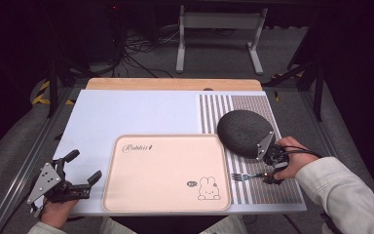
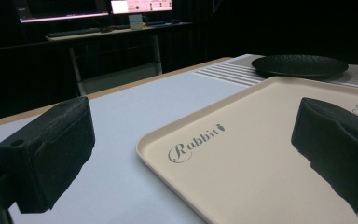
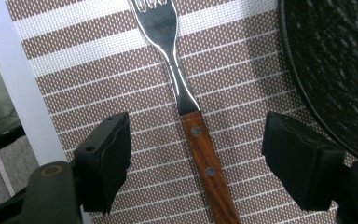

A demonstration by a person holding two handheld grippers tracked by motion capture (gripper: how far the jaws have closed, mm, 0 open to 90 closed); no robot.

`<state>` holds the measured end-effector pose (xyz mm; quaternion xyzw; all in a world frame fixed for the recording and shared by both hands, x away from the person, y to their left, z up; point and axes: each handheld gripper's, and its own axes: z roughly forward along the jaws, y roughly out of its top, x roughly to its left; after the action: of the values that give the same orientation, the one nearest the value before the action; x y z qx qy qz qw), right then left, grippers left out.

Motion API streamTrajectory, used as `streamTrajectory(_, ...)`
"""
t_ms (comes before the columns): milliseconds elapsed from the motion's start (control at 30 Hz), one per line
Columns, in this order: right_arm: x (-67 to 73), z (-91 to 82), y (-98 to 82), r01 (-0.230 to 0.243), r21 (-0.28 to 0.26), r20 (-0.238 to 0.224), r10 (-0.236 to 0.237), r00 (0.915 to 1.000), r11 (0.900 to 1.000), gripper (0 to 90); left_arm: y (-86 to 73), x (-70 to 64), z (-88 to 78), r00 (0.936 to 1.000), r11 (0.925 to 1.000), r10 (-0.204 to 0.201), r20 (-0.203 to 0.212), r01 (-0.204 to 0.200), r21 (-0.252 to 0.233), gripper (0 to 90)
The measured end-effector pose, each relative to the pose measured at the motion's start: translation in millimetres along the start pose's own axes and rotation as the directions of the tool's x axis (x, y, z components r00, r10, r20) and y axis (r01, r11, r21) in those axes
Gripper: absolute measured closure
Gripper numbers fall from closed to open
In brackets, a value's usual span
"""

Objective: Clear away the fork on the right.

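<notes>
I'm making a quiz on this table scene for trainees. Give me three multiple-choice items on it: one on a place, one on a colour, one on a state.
1. Where does the fork lie?
A. on the striped placemat
B. on the beige tray
C. on the black plate

2. What colour is the fork's handle?
A. black
B. reddish-brown wood
C. white

3. How do the right tongs stand?
A. shut on the fork
B. shut on the plate
C. open, one jaw on each side of the handle

Answers:
1 A: stripes show under the whole fork.
2 B: riveted wood, seen in the right gripper view.
3 C: gaps show on both sides of the handle.
</notes>
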<state>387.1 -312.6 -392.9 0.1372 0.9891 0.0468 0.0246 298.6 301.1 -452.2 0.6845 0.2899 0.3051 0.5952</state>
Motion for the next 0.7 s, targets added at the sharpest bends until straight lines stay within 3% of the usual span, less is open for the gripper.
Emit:
streamTrajectory(233,-0.2,5.0,3.9,0.019,0.009,0.009,-0.019,0.9998,1.0,29.0,0.0,-0.1,-0.1,1.0,1.0,0.001,0.0,-0.001,0.001,0.1)
streamTrajectory(467,0.8,10.9,5.7,0.068,0.014,-0.021,-0.067,0.9975,0.998,49.8,0.0,-0.2,-0.1,1.0,1.0,0.0,0.001,0.0,0.0,0.1)
streamTrajectory(533,0.0,12.1,5.1,0.1,0.009,-0.018,-0.1,0.9948,0.995,54.8,-0.1,-0.3,0.2,1.0,1.0,0.0,0.002,0.0,0.001,0.1)
streamTrajectory(700,0.8,15.9,4.1,0.132,0.019,-0.015,-0.132,0.9912,0.991,61.0,-0.3,-0.5,0.8,1.0,1.0,0.0,0.002,0.0,0.0,0.1)
